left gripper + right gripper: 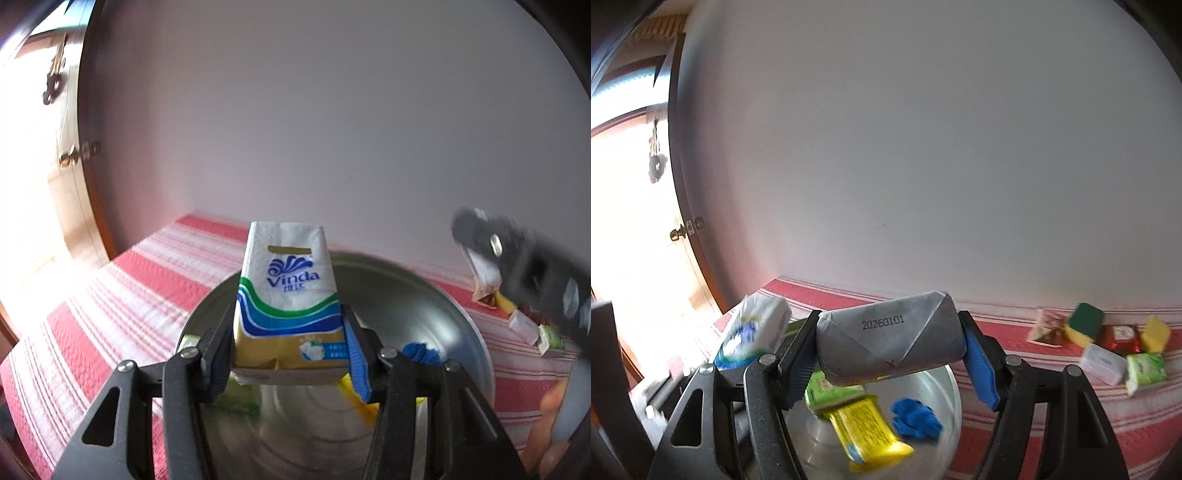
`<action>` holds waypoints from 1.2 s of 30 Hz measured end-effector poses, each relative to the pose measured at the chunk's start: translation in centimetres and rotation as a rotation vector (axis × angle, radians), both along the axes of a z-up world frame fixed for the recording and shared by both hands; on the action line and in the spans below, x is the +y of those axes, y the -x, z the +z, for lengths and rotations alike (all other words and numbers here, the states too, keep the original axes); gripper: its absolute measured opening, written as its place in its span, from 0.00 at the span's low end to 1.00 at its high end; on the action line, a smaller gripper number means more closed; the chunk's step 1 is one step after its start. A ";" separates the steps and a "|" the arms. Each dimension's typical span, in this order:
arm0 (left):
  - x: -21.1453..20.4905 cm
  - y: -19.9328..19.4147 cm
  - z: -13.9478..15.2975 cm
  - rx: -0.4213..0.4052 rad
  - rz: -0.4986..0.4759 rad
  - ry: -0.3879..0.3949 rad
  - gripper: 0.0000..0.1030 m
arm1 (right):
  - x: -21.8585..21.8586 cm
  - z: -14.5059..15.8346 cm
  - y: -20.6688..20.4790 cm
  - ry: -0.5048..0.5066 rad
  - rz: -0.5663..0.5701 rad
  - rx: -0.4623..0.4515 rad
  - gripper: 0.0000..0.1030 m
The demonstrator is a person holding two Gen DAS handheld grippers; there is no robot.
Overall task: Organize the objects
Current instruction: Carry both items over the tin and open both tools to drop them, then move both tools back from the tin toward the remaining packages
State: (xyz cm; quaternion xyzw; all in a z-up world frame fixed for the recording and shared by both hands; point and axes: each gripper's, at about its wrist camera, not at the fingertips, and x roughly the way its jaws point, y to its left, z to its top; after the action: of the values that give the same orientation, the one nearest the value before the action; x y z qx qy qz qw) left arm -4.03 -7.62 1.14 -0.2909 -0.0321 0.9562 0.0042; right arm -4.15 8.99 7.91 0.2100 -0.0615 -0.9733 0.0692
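While left gripper clamps tissue pack, right gripper grips grey packet, bowl below.

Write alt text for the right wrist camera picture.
The right tongs grip a grey wrapped pack stamped 20260101, held above a metal bowl containing a yellow packet, a green pack and a blue cloth. More small items sit on the red striped cloth to the right.
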 end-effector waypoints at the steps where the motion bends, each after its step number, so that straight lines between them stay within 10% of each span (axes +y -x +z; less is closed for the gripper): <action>1: -0.3 0.2 -0.3 -0.018 0.005 -0.005 0.50 | -0.2 0.5 0.0 0.000 0.013 -0.017 0.71; 19: 1.1 0.2 -1.7 -0.056 0.009 0.076 0.51 | -2.9 -4.9 9.6 0.072 0.086 -0.460 0.71; 24: 1.5 0.2 -1.6 -0.050 0.014 0.095 0.76 | -3.8 -5.7 11.3 0.164 0.105 -0.507 0.72; 27: 0.9 -0.3 -1.1 -0.014 0.056 0.083 0.98 | -3.0 -5.3 11.3 0.234 0.107 -0.478 0.72; 36: 2.2 -1.3 -0.6 0.052 -0.006 0.095 1.00 | -1.5 -2.4 7.0 0.313 0.105 -0.253 0.72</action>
State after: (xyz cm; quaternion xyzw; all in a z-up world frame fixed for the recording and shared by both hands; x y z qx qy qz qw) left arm -2.71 -5.38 0.55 -0.2659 0.0143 0.9639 -0.0057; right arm -11.18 7.52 5.49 0.3199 -0.2094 -0.9128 0.1433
